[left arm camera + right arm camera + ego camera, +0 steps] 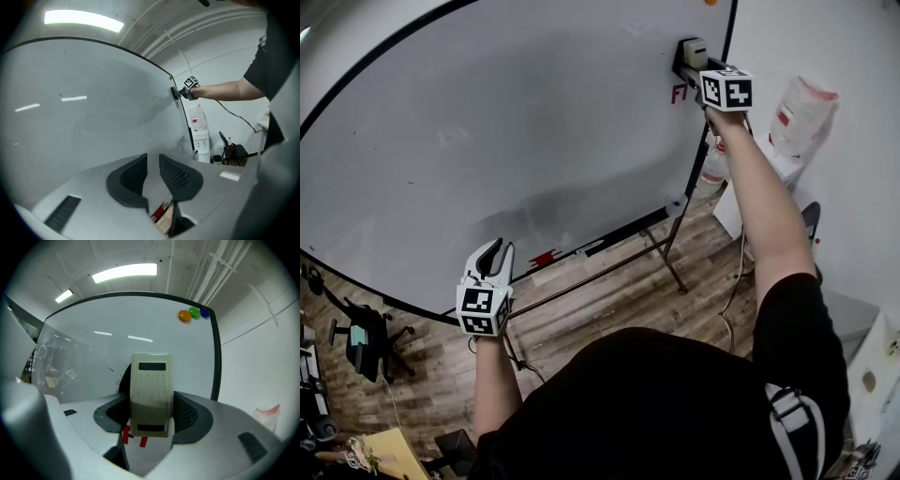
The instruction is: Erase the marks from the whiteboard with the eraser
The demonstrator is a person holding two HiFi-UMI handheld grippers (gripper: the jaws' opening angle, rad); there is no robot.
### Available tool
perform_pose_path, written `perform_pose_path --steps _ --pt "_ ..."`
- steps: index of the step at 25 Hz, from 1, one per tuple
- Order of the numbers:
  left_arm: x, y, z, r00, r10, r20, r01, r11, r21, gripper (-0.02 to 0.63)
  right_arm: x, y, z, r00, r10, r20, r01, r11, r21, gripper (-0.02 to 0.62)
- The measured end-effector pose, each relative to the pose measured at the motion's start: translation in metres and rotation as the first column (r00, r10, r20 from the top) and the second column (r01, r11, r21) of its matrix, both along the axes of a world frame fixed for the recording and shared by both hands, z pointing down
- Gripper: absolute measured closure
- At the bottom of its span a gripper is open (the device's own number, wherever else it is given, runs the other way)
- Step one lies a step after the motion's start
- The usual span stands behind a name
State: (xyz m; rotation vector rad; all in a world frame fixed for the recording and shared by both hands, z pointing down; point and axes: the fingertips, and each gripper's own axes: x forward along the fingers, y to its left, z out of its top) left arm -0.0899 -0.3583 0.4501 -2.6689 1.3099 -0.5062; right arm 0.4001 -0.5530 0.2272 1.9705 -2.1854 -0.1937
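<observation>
Cream plastic eraser [150,380], one only, gripped across its flanks by right claw [151,414]. Sits at whiteboard [516,141] near its right edge, just above red marks [679,93]. Judged light, rigid-backed, soft-faced; flank hold looks adequate. Left claw [152,165] barely parted, holding nothing, low by the board's bottom rail. Count: one board, two claws, three magnets [192,314].

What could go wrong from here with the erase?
1. The eraser in the right claw sits beside the right frame of the whiteboard; a stroke could catch it or slip off.
2. The red marks lie just below the eraser; a sideways pass may miss them.
</observation>
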Motion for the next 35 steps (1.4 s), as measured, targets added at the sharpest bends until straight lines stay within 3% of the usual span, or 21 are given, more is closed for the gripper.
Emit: perform_pose_path --steps 5,25,35 --pt "-0.001 0.0 0.002 1.0 0.006 -0.007 -0.006 1.0 -0.005 0.517 -0.026 0.002 -0.02 0.998 -0.002 -0.064 0.004 1.0 0.028 0.351" --pt "-0.018 0.002 0.006 1.0 0.009 -0.027 -0.009 1.0 -0.009 0.517 -0.1 0.013 -0.038 0.991 -0.076 -0.11 0.083 0.994 0.066 0.351" --pt "-0.028 0.014 0.005 1.0 -0.001 -0.026 0.001 1.0 -0.012 0.517 -0.161 0.027 -0.006 0.956 -0.146 -0.256 0.158 0.987 0.027 0.351"
